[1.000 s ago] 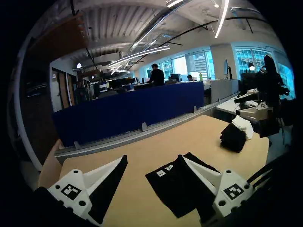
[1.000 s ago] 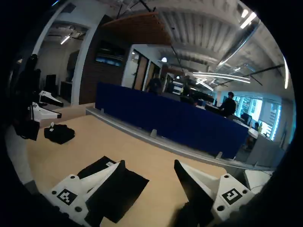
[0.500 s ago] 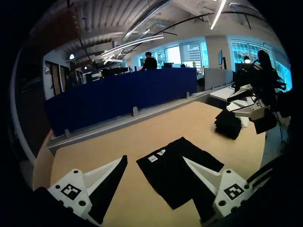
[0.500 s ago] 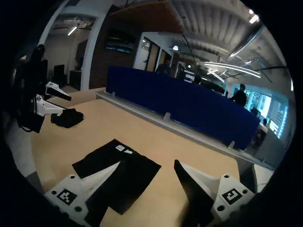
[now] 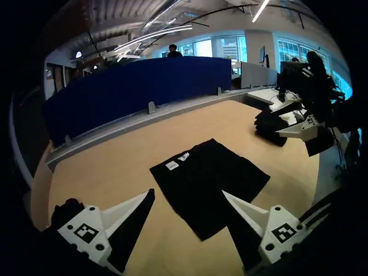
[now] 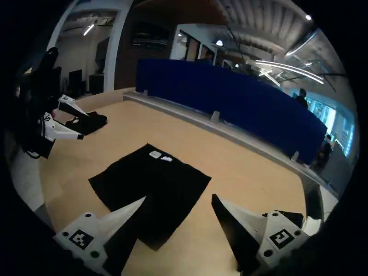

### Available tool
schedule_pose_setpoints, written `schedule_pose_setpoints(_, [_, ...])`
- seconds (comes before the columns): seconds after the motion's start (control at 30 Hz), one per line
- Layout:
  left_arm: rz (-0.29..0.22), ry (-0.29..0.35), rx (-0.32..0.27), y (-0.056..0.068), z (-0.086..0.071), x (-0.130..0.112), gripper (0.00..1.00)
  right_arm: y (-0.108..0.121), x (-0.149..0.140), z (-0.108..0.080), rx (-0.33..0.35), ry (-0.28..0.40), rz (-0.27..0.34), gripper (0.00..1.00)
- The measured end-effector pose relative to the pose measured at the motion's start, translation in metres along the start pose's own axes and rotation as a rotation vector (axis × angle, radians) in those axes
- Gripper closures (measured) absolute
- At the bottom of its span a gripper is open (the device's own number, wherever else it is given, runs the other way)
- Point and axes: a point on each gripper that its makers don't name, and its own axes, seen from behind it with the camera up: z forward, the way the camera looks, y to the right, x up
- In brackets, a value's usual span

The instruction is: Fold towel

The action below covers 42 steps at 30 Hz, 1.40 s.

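Both views tipping downward over last second. Black towel (image 5: 209, 179) lying flat mid-desk (image 5: 115, 152), just beyond fingertips. Left tongs (image 5: 187, 192) and right tongs (image 6: 178, 197) gaping wide, gripping nothing — likely closing in to grasp; folding not begun.

even ceiling-strip and window light, sharp centre, strong fisheye bending at edges

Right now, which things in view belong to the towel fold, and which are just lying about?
For the job:
black towel, spread flat on the table
left gripper, open
right gripper, open

Lying about:
dark cloth pile near the table's edge
blue partition behind the table
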Motion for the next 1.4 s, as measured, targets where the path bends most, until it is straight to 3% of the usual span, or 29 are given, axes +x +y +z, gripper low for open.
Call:
schedule_pose_setpoints(0.3, [-0.002,-0.102,-0.043,0.014,0.019,-0.056,0.02,-0.014,-0.049,0.02,0.03,-0.08,-0.001,0.0])
schedule_pose_setpoints(0.77, [-0.061,-0.27,-0.123,0.033,0.041,-0.124,0.02,-0.037,-0.12,0.035,0.094,-0.219,-0.009,0.0])
schedule_pose_setpoints(1.0, [-0.059,-0.344,-0.16,0.041,0.044,-0.144,0.02,-0.047,-0.146,0.035,0.137,-0.291,0.005,0.0])
schedule_pose_setpoints(1.23, [-0.042,-0.374,-0.182,0.045,0.046,-0.149,0.02,-0.047,-0.152,0.035,0.144,-0.309,0.013,0.01])
schedule_pose_setpoints(1.4, [-0.033,-0.382,-0.181,0.045,0.047,-0.15,0.03,-0.047,-0.156,0.035,0.154,-0.32,0.019,0.13])
